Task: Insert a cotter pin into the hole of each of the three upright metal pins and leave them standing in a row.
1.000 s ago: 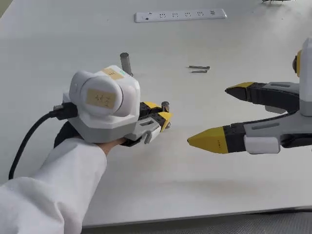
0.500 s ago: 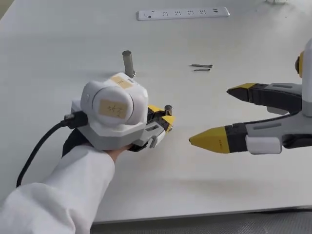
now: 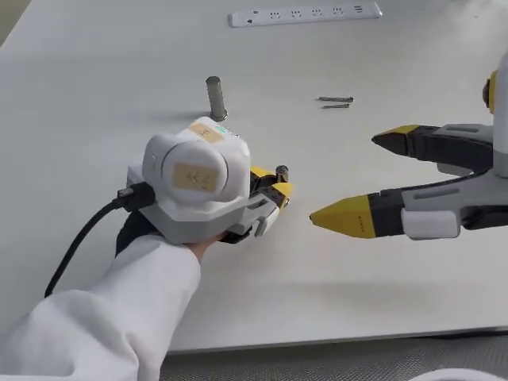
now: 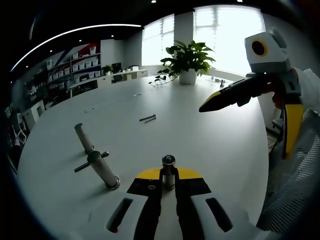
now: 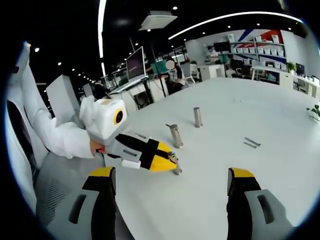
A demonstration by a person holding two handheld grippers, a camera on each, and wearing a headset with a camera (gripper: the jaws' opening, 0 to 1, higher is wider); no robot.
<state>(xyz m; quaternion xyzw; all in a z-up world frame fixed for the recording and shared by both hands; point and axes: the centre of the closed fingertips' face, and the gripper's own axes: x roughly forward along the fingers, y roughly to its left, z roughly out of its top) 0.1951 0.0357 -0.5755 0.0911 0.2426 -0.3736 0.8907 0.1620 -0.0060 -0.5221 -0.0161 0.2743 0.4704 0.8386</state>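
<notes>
A short metal pin (image 4: 168, 170) is held upright, its long axis vertical, pinched between the yellow tips of the left tool (image 3: 274, 182). It is seen low at the centre of the left gripper view and at mid-frame in the head view. To its left in the left gripper view, a second metal pin (image 4: 102, 169) stands on the table (image 3: 119, 71) with a cotter pin (image 4: 82, 166) passed crosswise through its top. A third metal pin (image 4: 83, 137) stands bare just beyond. Two loose cotter pins (image 3: 336, 101) lie side by side, pointing left to right, in the upper middle of the head view. The right tool (image 3: 345, 177) is spread wide at the right, apart from the pins. The table is white and matte, with a power strip (image 3: 305, 13) at the top edge. A potted plant (image 4: 187, 57), windows and shelving are seen behind.
</notes>
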